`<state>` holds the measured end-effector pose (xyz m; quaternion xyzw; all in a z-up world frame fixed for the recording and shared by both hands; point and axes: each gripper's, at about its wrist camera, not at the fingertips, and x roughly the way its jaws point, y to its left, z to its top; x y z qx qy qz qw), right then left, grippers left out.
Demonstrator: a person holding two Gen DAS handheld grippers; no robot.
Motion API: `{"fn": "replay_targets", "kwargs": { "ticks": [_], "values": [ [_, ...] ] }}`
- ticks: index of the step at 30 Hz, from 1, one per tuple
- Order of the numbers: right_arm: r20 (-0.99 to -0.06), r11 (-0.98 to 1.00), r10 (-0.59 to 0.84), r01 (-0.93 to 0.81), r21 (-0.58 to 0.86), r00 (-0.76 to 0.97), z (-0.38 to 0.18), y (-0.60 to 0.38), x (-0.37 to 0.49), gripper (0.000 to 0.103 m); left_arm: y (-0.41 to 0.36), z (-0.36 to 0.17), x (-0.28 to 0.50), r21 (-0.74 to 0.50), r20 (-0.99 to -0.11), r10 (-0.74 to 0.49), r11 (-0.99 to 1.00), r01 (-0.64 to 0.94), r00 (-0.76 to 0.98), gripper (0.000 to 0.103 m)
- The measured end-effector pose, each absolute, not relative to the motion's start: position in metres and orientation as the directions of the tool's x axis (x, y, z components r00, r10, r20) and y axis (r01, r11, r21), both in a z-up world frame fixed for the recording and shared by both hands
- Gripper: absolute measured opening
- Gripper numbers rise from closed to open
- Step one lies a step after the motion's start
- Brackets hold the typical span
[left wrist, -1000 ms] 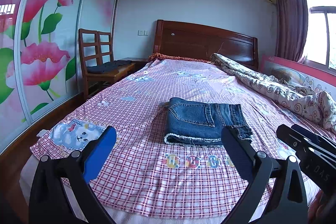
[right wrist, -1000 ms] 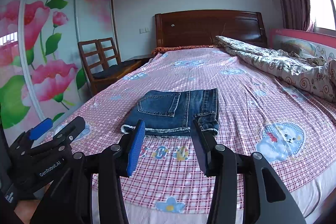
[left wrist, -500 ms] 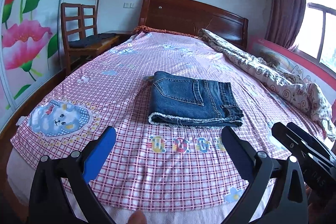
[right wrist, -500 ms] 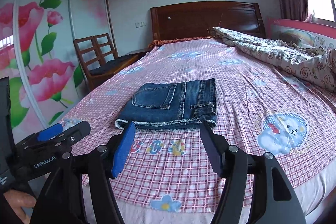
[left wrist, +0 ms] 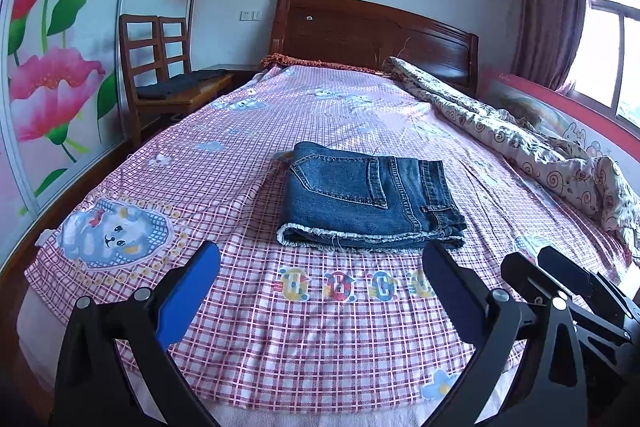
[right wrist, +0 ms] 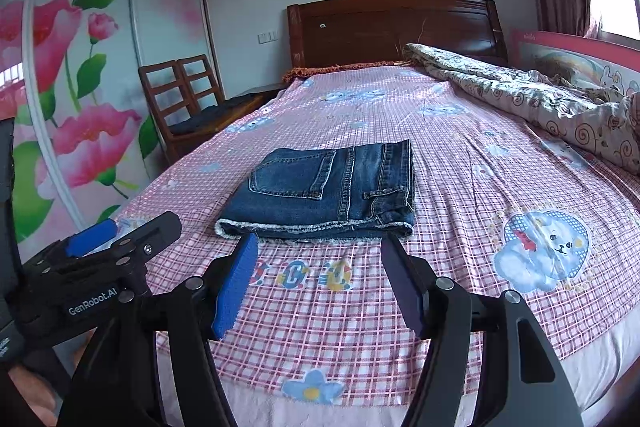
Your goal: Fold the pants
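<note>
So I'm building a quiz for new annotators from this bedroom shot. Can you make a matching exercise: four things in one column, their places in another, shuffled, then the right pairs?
Things:
1. jeans
2. quilt
3. chair
4. headboard

Places:
A. bunched along the window side of the bed
B. against the far wall, at the head of the bed
C. folded flat, mid-bed near the foot
D. on the floor beside the flowered wardrobe

Pairs: 1-C, 2-A, 3-D, 4-B

Left gripper [left wrist: 320, 267], right gripper [right wrist: 318, 259]: jaws apart, empty.
</note>
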<state>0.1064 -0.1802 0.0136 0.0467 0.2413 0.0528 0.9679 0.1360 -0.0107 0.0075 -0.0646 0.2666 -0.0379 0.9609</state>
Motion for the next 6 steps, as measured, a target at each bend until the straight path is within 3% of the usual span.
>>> {"fn": "replay_targets", "kwargs": {
  "ticks": [6],
  "values": [
    [-0.454,0.989,0.123,-0.072,0.128,0.883,0.0162,-0.1833,0.1046,0.063,-0.0061,0.0042,0.1398,-0.155,-0.528,-0.103,0.988,0.023,0.843,0.101]
  ]
}}
